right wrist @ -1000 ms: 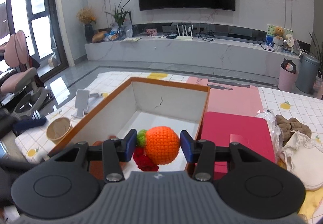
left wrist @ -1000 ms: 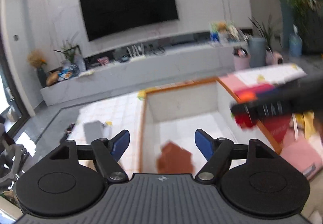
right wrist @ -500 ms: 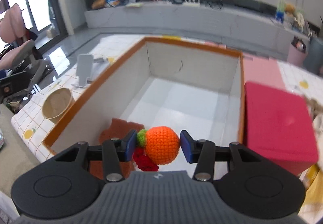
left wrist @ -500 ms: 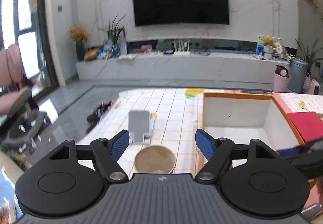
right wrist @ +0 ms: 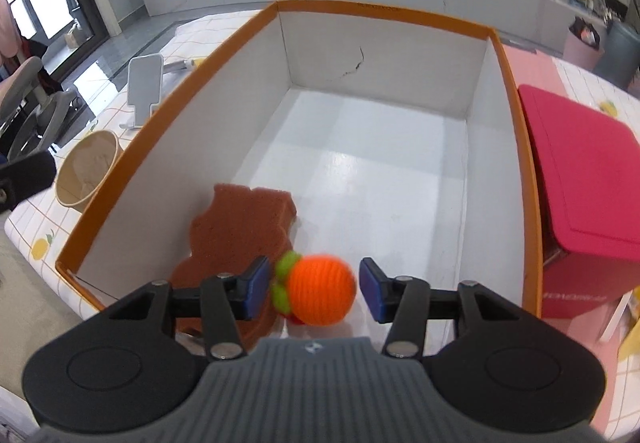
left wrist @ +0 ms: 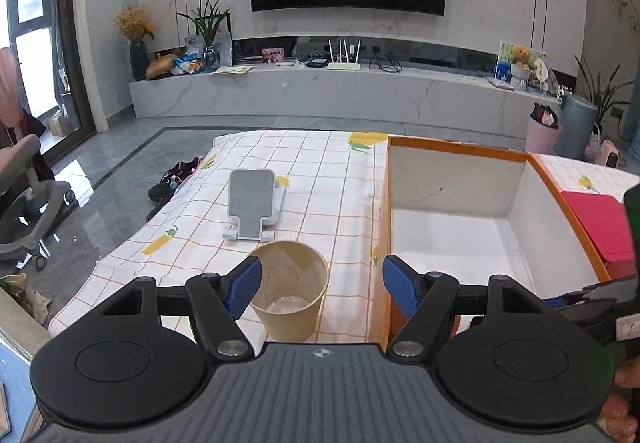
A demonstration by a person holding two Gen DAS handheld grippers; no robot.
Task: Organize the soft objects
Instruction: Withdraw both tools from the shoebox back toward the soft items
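Observation:
An orange crocheted ball with green leaves sits between the jaws of my right gripper, low over the near end of the orange-rimmed white box. The jaws are opening; a gap shows beside the right pad and the ball looks blurred. A brown sponge lies on the box floor just to the left, and a bit of a red thing peeks out under the ball. My left gripper hangs over the checked tablecloth left of the box. Its jaws are closing slightly and hold nothing.
A paper cup stands on the cloth beneath the left gripper's gap, with a grey phone stand behind it. A red box sits against the white box's right side. An office chair stands on the floor at far left.
My right gripper sank into the box's near end and its jaws widened off the orange ball. The left gripper swung left, from over the box to over the paper cup.

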